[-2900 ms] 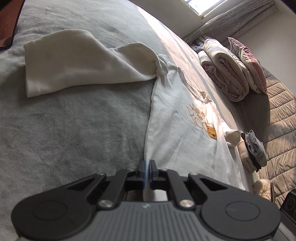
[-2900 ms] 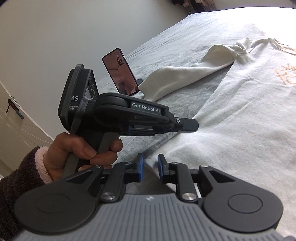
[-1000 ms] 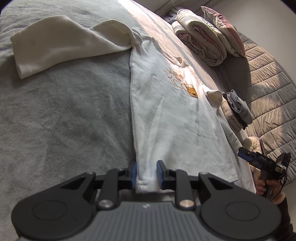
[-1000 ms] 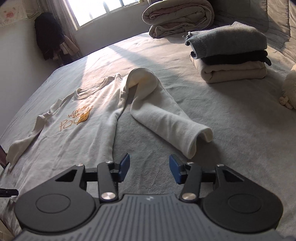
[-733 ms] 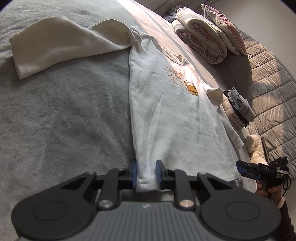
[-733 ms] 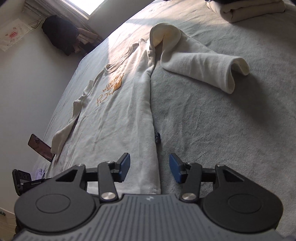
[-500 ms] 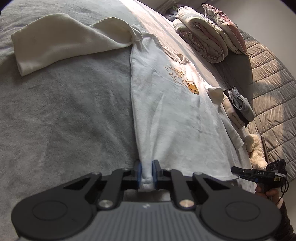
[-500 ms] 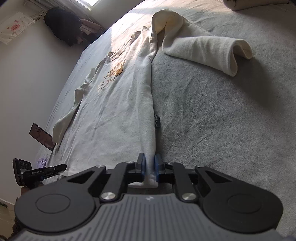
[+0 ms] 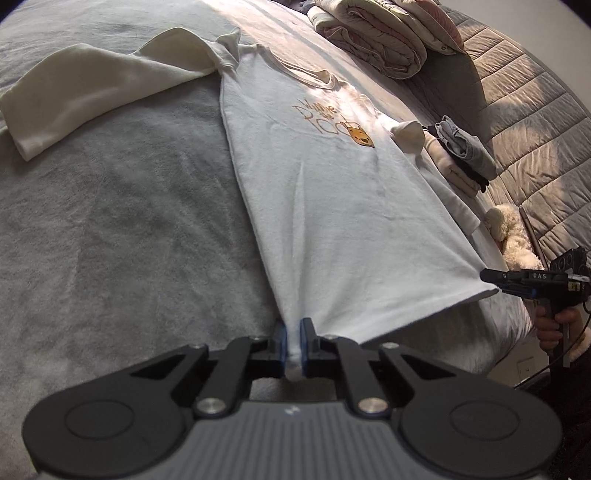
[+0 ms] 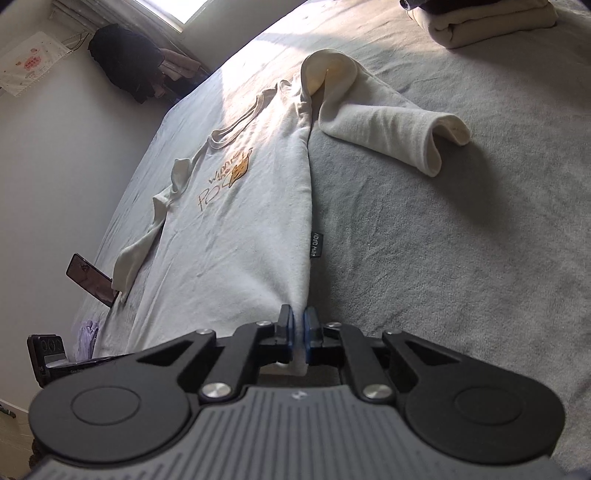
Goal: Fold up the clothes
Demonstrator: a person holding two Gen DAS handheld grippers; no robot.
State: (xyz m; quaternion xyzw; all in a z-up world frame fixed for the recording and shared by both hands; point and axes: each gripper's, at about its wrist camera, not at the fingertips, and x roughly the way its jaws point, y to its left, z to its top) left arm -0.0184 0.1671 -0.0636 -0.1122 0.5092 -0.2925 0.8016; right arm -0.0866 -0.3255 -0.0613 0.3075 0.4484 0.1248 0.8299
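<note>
A cream long-sleeved shirt (image 9: 332, 192) with an orange print lies face up on the grey bed. My left gripper (image 9: 293, 341) is shut on one bottom hem corner, and the cloth fans out taut from its pads. My right gripper (image 10: 298, 332) is shut on the other hem corner of the shirt (image 10: 236, 229). In the left wrist view the right gripper (image 9: 487, 275) shows at the far end of the hem, held by a hand (image 9: 554, 325). One sleeve (image 9: 92, 99) lies spread to the side; the other sleeve (image 10: 388, 122) lies folded on the blanket.
A stack of folded clothes (image 9: 458, 158) and a rolled duvet (image 9: 376, 33) sit near the quilted headboard (image 9: 535, 110). A plush toy (image 9: 513, 236) lies at the bed edge. A phone (image 10: 90, 278) stands propped by the sleeve cuff. Dark clothes (image 10: 129, 66) hang near the window.
Both grippers closed onto the hem corners; the right one swung down from looking across the bed to the hem. The hem now lifts slightly and stretches taut between them.
</note>
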